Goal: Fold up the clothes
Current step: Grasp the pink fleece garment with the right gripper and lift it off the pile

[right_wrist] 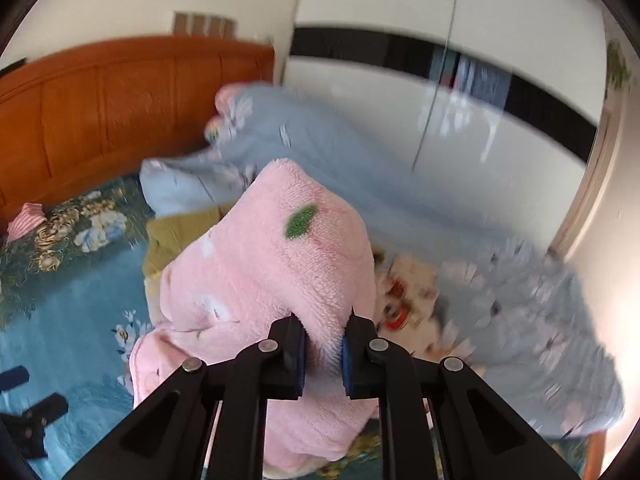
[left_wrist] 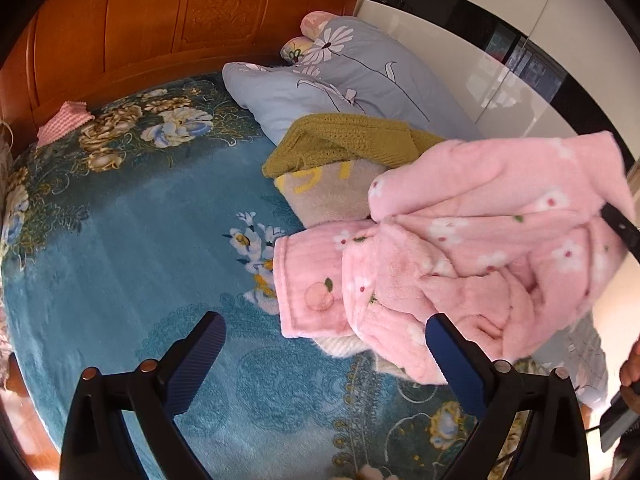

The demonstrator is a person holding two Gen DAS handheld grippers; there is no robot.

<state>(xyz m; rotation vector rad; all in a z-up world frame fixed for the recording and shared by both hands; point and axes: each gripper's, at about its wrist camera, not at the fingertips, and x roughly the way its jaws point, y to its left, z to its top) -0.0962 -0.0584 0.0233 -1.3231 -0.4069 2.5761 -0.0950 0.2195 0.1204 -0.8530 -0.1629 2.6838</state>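
A pink fleece garment (left_wrist: pixel 480 248) with white flowers hangs bunched over the right side of the bed, lifted at its far right end. My right gripper (right_wrist: pixel 323 354) is shut on a fold of this pink garment (right_wrist: pixel 272 264) and holds it up; one of its fingers (left_wrist: pixel 620 226) shows at the right edge of the left wrist view. My left gripper (left_wrist: pixel 324 354) is open and empty, low over the blue floral bedspread (left_wrist: pixel 132 248), its right finger close to the garment's lower edge. The left gripper also shows in the right wrist view (right_wrist: pixel 28 412).
An olive knit garment (left_wrist: pixel 344 144) lies on a grey folded one (left_wrist: pixel 332 192) behind the pink garment. A light blue floral quilt (left_wrist: pixel 352 76) is heaped by the wooden headboard (left_wrist: pixel 160 28). A pink striped cloth (left_wrist: pixel 66 122) lies at the far left. A white wardrobe (right_wrist: pixel 400 120) stands on the right.
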